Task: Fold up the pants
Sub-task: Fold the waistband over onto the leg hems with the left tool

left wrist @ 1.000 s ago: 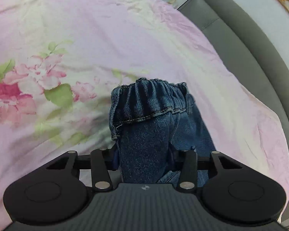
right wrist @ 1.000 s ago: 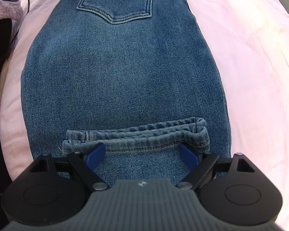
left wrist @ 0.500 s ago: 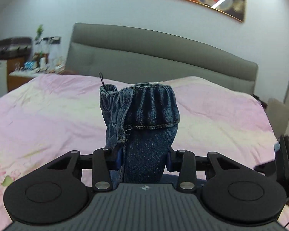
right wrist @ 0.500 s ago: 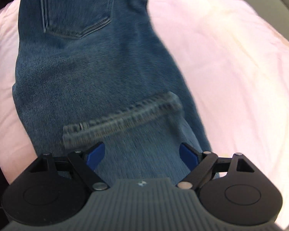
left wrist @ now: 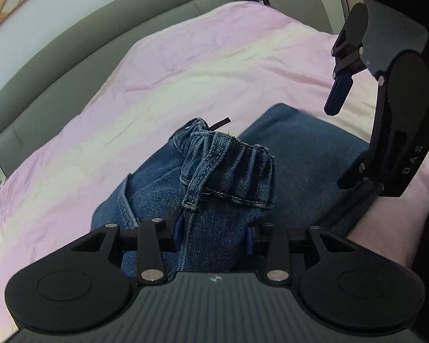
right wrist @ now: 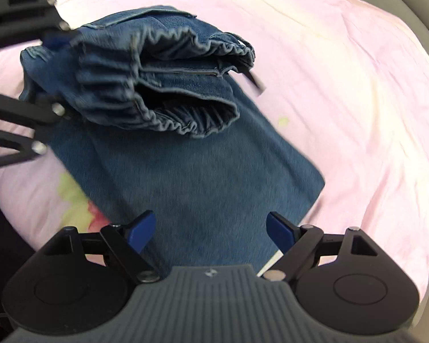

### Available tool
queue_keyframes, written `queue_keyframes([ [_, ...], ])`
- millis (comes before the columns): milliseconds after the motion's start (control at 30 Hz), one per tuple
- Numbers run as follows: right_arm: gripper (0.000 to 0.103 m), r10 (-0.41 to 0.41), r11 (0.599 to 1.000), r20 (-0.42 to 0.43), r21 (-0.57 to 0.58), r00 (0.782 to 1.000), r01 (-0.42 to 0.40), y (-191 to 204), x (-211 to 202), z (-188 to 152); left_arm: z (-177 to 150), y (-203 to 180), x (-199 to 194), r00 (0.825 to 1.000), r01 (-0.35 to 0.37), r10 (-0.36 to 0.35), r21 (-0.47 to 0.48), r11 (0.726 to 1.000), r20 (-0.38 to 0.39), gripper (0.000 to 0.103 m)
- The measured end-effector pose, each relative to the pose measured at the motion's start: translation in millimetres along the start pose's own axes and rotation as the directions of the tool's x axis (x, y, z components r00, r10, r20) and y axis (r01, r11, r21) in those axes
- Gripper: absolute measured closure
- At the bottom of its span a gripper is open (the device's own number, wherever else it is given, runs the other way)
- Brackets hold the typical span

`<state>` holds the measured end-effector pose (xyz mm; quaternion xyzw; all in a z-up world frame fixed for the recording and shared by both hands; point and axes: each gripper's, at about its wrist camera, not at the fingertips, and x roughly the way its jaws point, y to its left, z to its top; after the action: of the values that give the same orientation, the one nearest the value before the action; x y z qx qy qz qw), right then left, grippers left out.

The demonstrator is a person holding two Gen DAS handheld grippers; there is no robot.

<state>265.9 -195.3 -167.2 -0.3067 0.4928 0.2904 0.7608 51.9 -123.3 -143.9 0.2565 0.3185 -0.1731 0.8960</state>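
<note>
Right wrist view: left gripper point(right wrist: 53, 65) clamps the pants point(right wrist: 186, 171) waistband point(right wrist: 168, 85) far-left, above the folded part; right gripper point(right wrist: 210, 230) hovers wide, empty.

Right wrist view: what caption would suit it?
Open right gripper hovers over blue denim pants on a pink bedsheet; left gripper lifts the elastic waistband.
</note>
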Motion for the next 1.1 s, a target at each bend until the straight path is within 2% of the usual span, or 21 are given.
queue_keyframes([
  [100, 0.022, 0.011, 1.000, 0.001, 0.017, 1.000, -0.011, 3, 1, -9, -1, 0, 15, 0.996, 0.061, -0.059, 0.036, 0.997, -0.062, 0.051],
  [200, 0.022, 0.022, 0.999, 0.010, 0.027, 1.000, -0.022, 5, 0, -12, 0, -3, 21, 0.991, 0.105, -0.099, 0.061, 0.993, -0.087, 0.043],
  [267, 0.022, 0.027, 0.999, 0.016, 0.034, 1.000, -0.027, 8, -1, -14, -2, -3, 17, 0.987, 0.141, -0.137, 0.040, 0.989, -0.088, 0.034],
  [333, 0.022, 0.027, 0.999, 0.021, 0.034, 0.999, -0.028, 12, -6, -15, -2, 9, 15, 0.979, 0.188, -0.189, -0.026, 0.982, -0.080, 0.027],
  [367, 0.022, 0.024, 0.999, 0.023, 0.033, 0.999, -0.024, 12, -8, -16, -2, 21, 13, 0.970, 0.231, -0.236, -0.089, 0.969, -0.055, 0.022],
  [433, 0.022, 0.018, 0.999, 0.030, 0.036, 0.999, -0.019, 14, -13, -16, -4, 43, 7, 0.941, 0.327, -0.337, -0.235, 0.915, -0.003, 0.016],
  [500, 0.022, 0.020, 0.999, 0.047, 0.049, 0.999, -0.022, 13, -23, -18, -11, 58, 3, 0.923, 0.375, -0.383, -0.339, 0.863, 0.046, 0.016],
  [567, 0.022, 0.019, 0.997, 0.069, 0.067, 0.997, -0.024, 15, -30, -18, -20, 71, -1, 0.905, 0.413, -0.417, -0.397, 0.820, 0.082, 0.016],
  [633, 0.022, 0.021, 0.995, 0.101, 0.100, 0.995, -0.031, 16, -34, -17, -28, 79, -6, 0.901, 0.423, -0.421, -0.417, 0.804, 0.103, 0.016],
  [733, 0.026, 0.042, 0.982, 0.161, 0.175, 0.986, -0.070, 16, -44, -12, -38, 92, -16, 0.911, 0.405, -0.398, -0.429, 0.807, 0.110, 0.016],
  [833, 0.029, 0.076, 0.952, 0.235, 0.271, 0.969, -0.140, 12, -51, -4, -46, 108, -27, 0.937, 0.344, -0.335, -0.457, 0.821, 0.102, 0.017],
  [900, 0.029, 0.097, 0.913, 0.286, 0.355, 0.953, -0.200, 6, -53, 2, -51, 121, -31, 0.952, 0.296, -0.295, -0.496, 0.816, 0.083, 0.017],
  [1033, 0.029, 0.113, 0.773, 0.384, 0.546, 0.916, -0.324, -16, -47, 11, -60, 152, -27, 0.970, 0.220, -0.238, -0.598, 0.771, 0.050, 0.019],
  [1100, 0.029, 0.121, 0.693, 0.413, 0.616, 0.903, -0.375, -26, -35, 13, -64, 160, -21, 0.974, 0.197, -0.226, -0.620, 0.760, 0.033, 0.021],
])
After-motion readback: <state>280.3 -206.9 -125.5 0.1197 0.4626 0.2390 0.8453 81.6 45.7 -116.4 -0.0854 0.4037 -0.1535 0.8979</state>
